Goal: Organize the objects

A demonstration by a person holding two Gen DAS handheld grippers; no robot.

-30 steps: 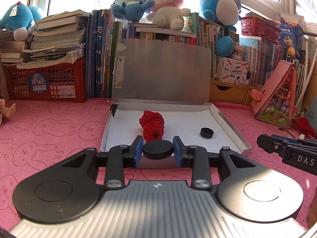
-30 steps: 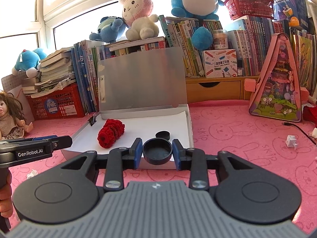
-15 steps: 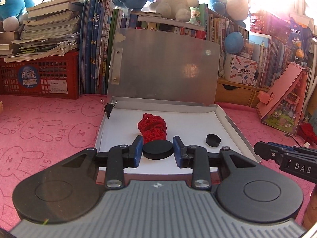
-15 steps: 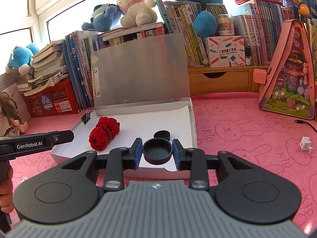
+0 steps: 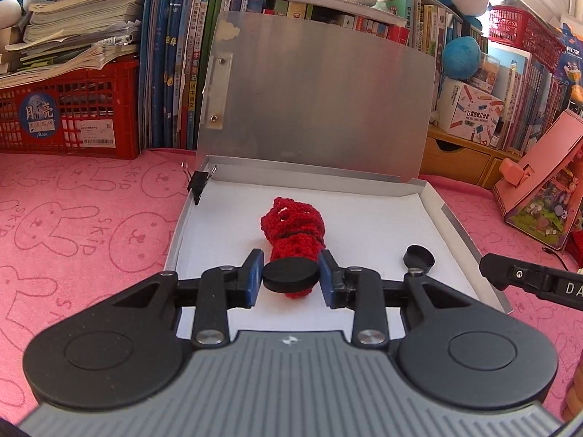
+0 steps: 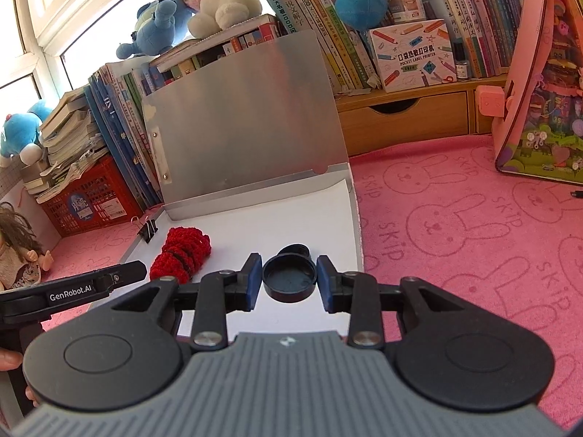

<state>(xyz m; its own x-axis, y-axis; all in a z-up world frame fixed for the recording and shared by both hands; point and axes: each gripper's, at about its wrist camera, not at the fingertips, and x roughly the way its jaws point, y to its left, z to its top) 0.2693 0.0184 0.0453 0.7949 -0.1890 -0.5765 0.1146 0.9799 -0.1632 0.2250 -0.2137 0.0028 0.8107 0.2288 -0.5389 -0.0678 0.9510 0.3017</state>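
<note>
Each gripper, left (image 5: 290, 277) and right (image 6: 289, 279), pinches a black cap by its rim above the box's (image 5: 457, 225) front edge; either cap could slip and roll off.

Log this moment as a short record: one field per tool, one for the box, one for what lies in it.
left tool: shut on a black disc, flat side up, over the box's near edge
right tool: shut on a black cap, hollow side up, over the box's near right part
box: open, lid upright against the books, white floor
in box: red yarn, small black cap, binder clip on the left rim
</note>
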